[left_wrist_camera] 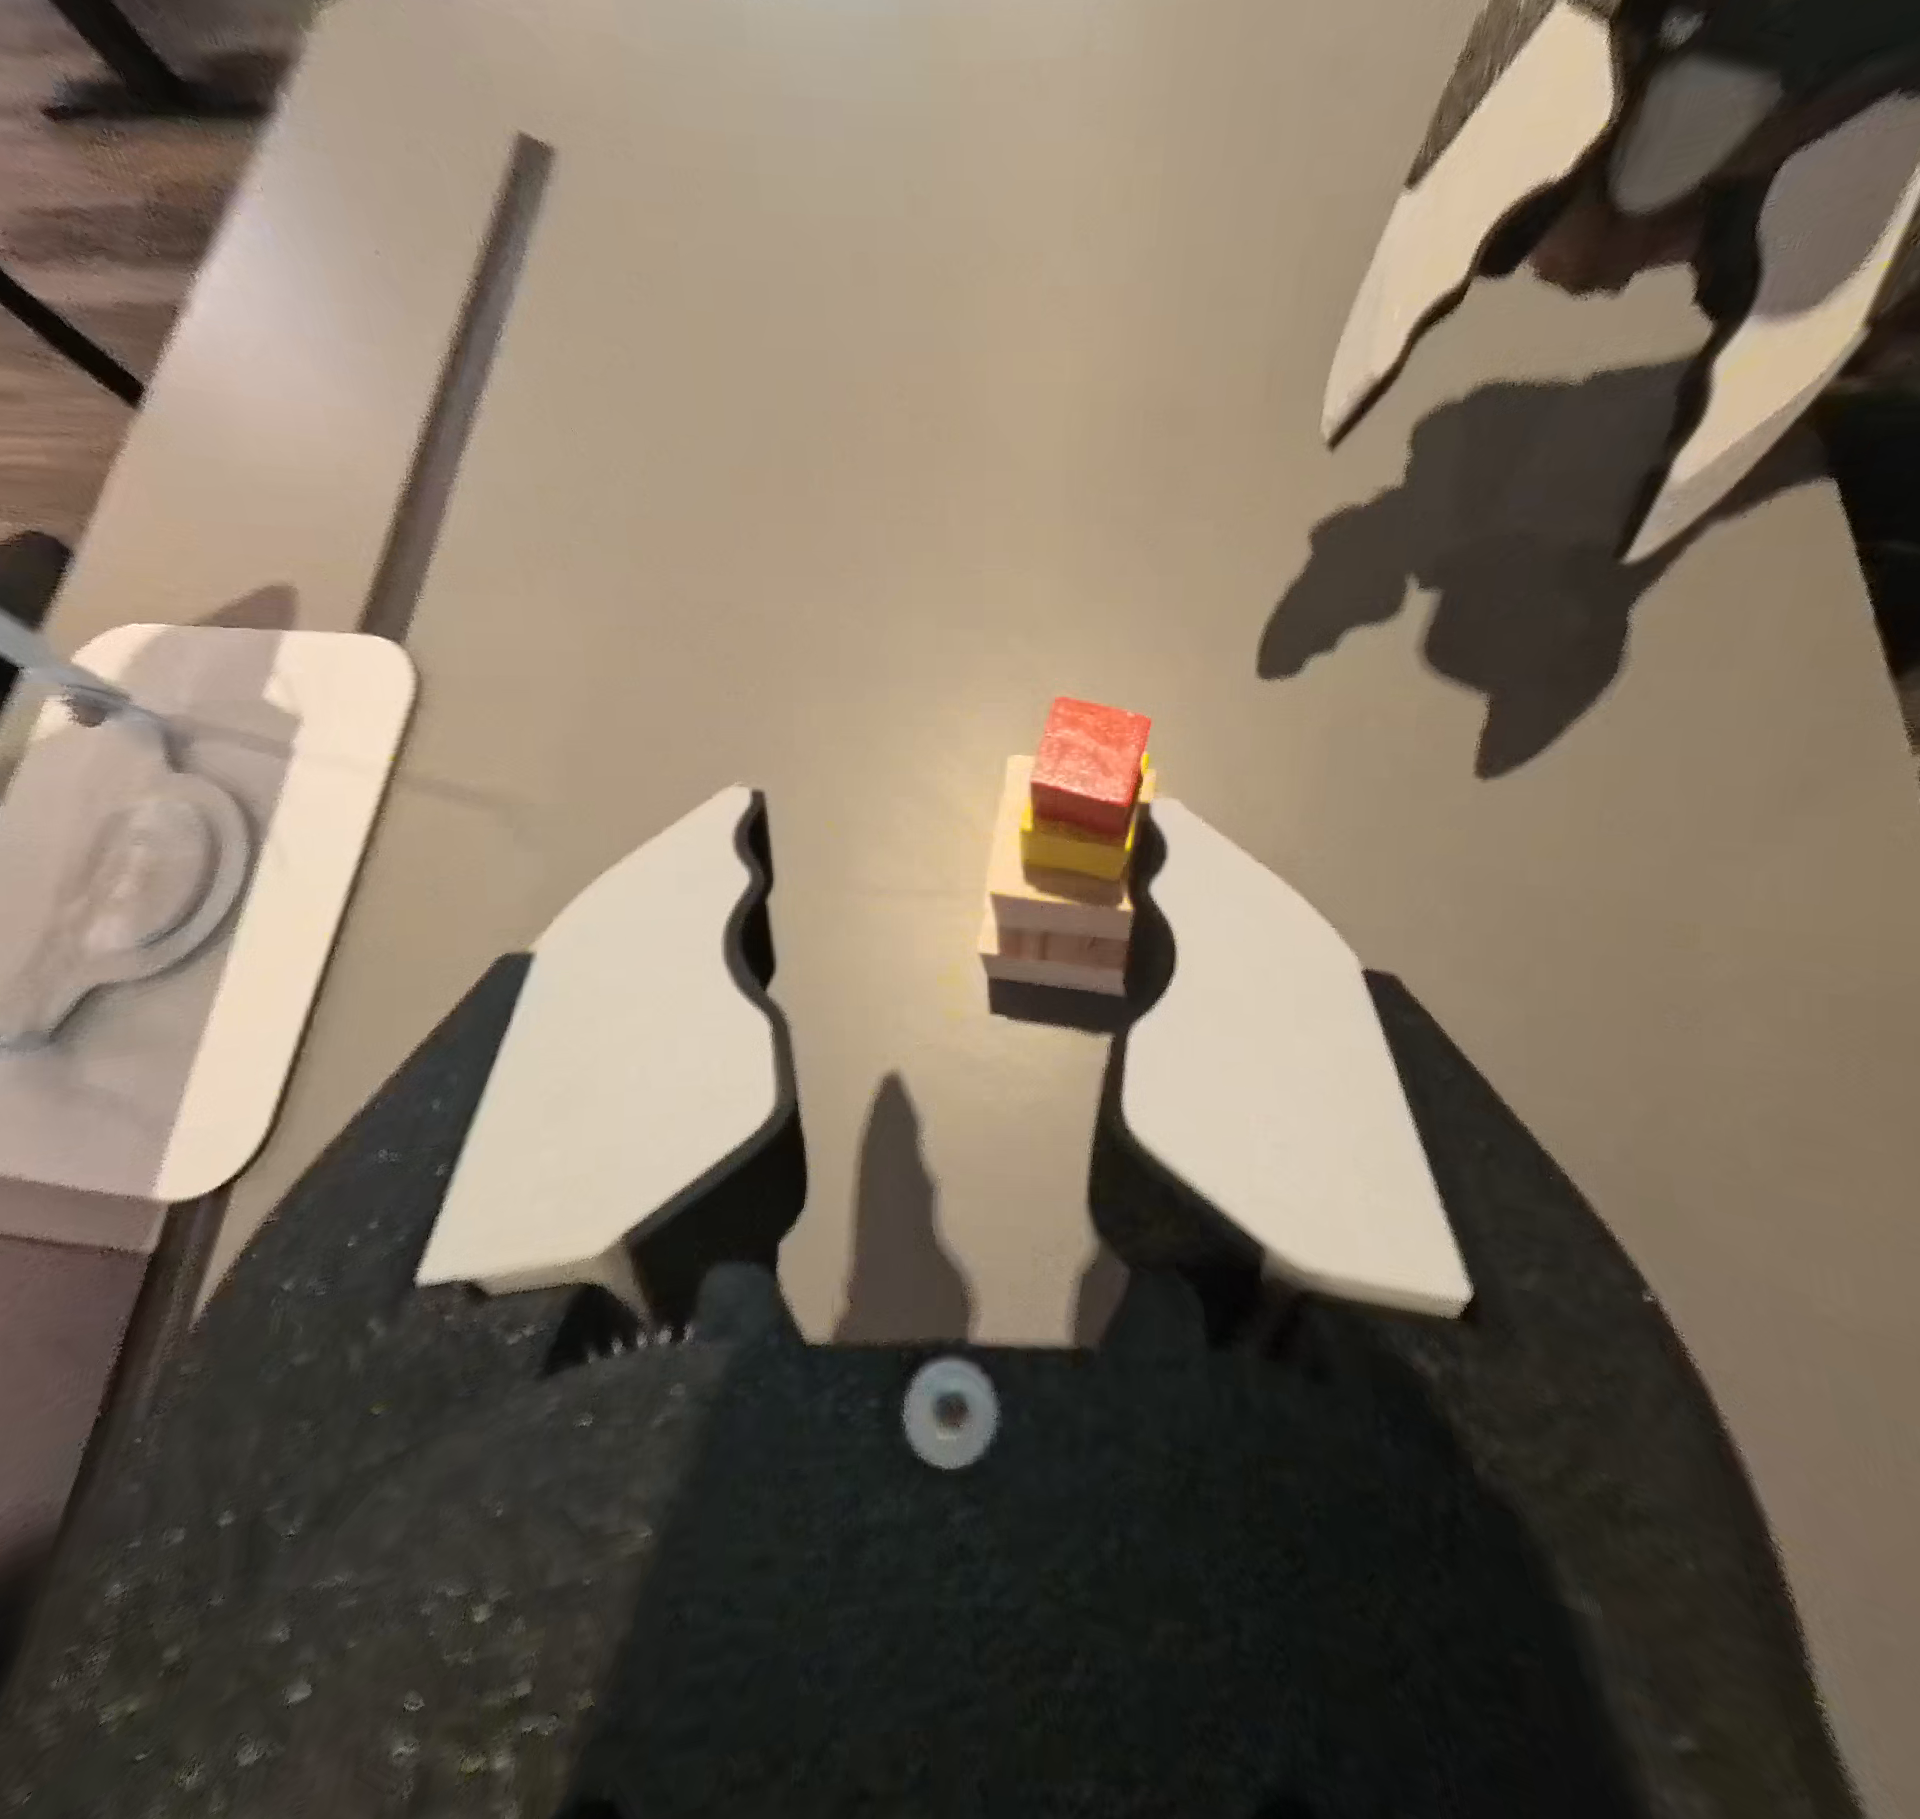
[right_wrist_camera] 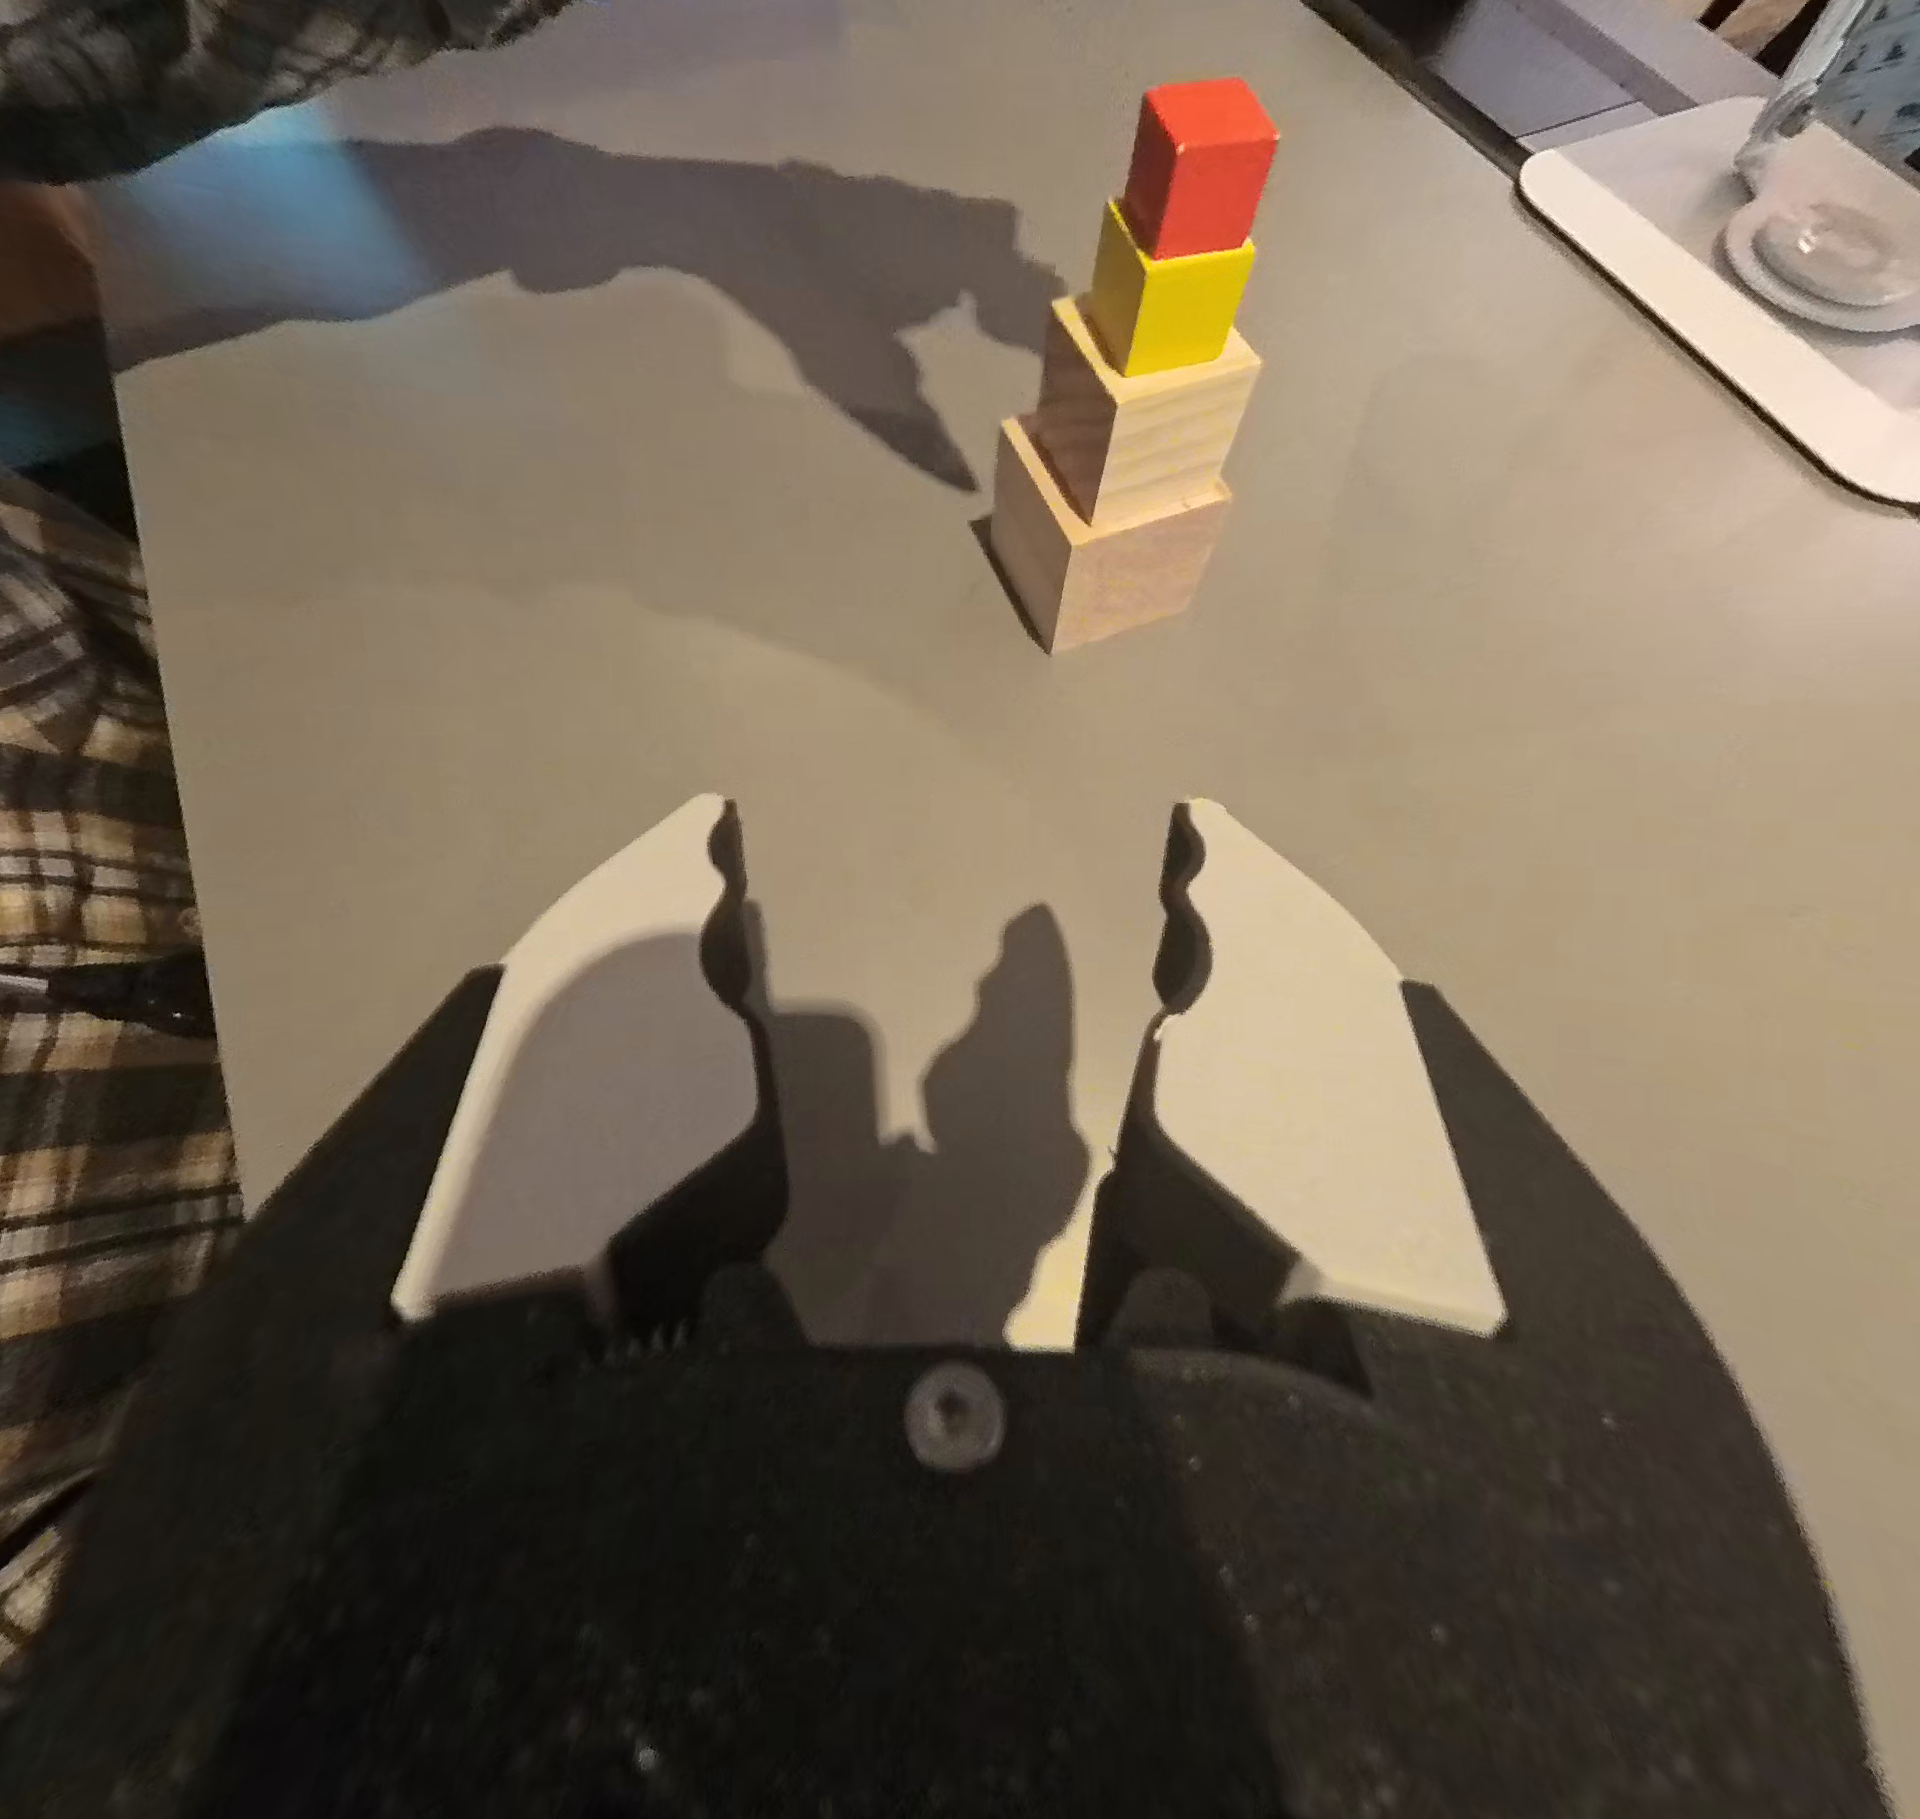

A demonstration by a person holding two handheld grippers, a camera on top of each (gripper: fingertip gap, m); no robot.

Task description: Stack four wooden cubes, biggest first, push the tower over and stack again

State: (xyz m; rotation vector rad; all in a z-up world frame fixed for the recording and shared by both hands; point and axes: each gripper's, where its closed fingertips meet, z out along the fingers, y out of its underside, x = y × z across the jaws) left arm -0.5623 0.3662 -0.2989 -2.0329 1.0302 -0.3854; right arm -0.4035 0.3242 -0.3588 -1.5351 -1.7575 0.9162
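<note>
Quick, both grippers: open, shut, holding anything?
Left gripper: open, empty, fingers beside the four-cube wooden tower.
Right gripper: open, empty, short of the tower.

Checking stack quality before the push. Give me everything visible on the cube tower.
The tower stands upright on the grey table, four cubes shrinking upward: two bare pale wood cubes with visible grain, largest at the base, then a yellow cube, and a red cube on top. Each is twisted or offset slightly from the one below. Neither gripper touches it; the left gripper looks down from above with jaws open.
</note>
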